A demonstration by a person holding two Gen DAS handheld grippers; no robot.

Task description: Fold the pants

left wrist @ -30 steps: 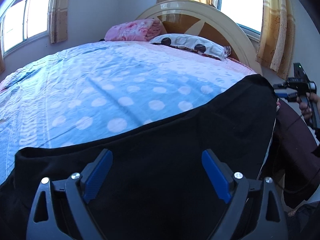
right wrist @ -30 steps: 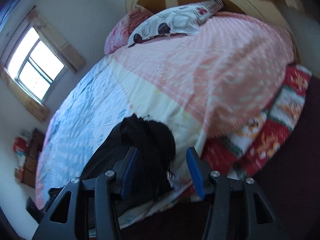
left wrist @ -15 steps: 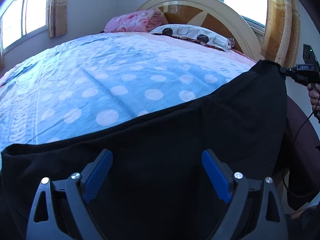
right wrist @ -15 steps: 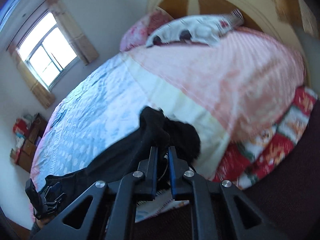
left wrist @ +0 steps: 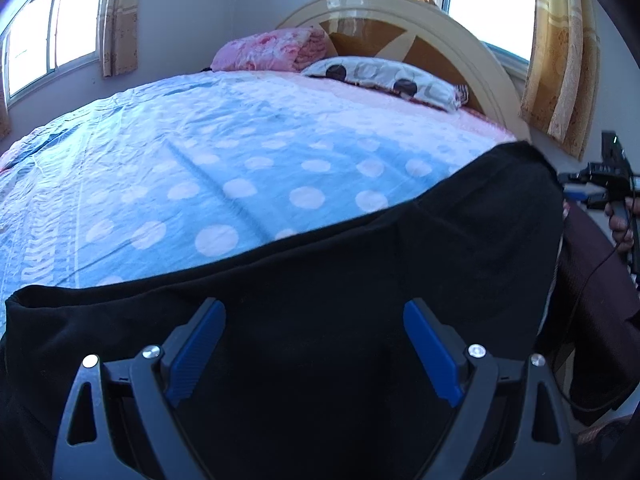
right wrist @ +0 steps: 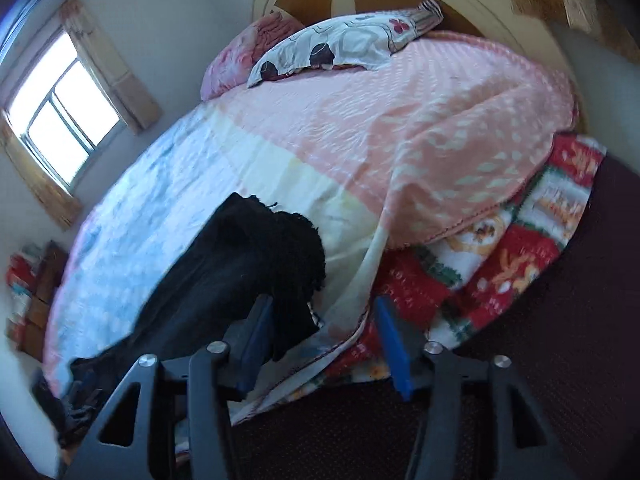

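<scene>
black soft-fabric pants (left wrist: 340, 280) lie spread along the near edge of the bed, over the blue bedsheet with pale polka dots (left wrist: 240, 168), one end reaching toward the pink part of the cover. in the right wrist view the same pants (right wrist: 240, 264) run as a long dark band across the sheet, their bunched end resting near the cream strip beside the pink quilted cover (right wrist: 420, 128).

the right gripper (right wrist: 324, 340) has just been opening: half a second ago its blue pads were pinched almost together on the bunched end of the cloth, and now they stand apart, the left pad just beside the dark fabric and the right pad over the red patterned blanket (right wrist: 500, 252) hanging at the bed's side. no cloth is pressed between them; the end that was lifted then now lies on the bed. from the left wrist view that tool (left wrist: 596, 188) appears at the right edge, apart from the pants' corner, where half a second ago it met that corner.

the left gripper (left wrist: 316, 352) hovers with its blue pads wide apart above the dark cloth, gripping nothing, as in the earlier frames. the far edge of the pants sags a little lower than half a second ago. a white patterned pillow (left wrist: 384, 80) and a pink folded blanket (left wrist: 268, 50) rest by the round headboard (left wrist: 404, 12).
</scene>
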